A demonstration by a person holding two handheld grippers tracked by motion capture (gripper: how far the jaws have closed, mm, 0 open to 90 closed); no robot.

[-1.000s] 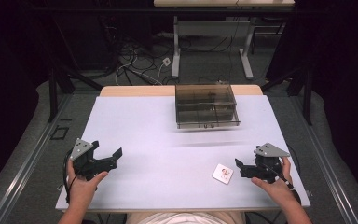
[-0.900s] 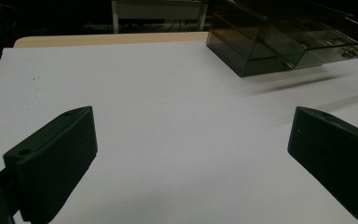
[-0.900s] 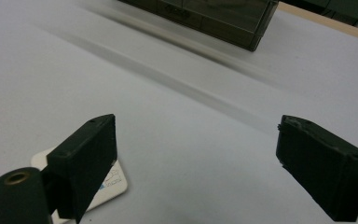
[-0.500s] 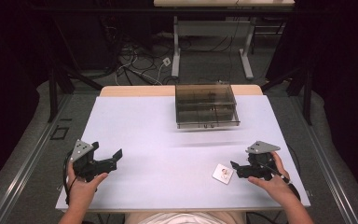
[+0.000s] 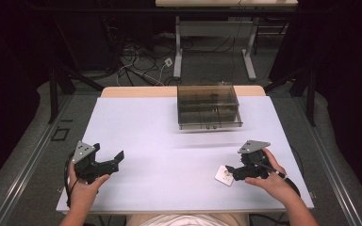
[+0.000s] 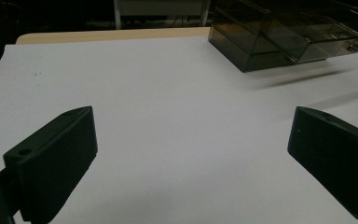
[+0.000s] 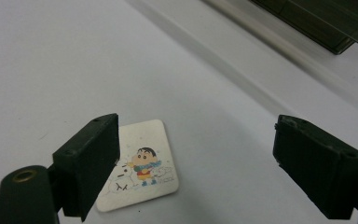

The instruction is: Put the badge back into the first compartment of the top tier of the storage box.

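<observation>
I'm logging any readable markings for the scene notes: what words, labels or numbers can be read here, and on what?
None can be read.
The card beside the right hand-held gripper carries a cartoon drawing, no legible words.
The smoky plastic box shows no label.

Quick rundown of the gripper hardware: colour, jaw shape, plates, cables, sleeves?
Both are black. The left gripper and right gripper each carry a grey three-cornered plate on top. Jaws are blocky black wedges with small round holes near the tips; a brass-coloured ring shows in the right gripper view. Thin black cables trail back. Forearms are bare, no sleeves.
</observation>
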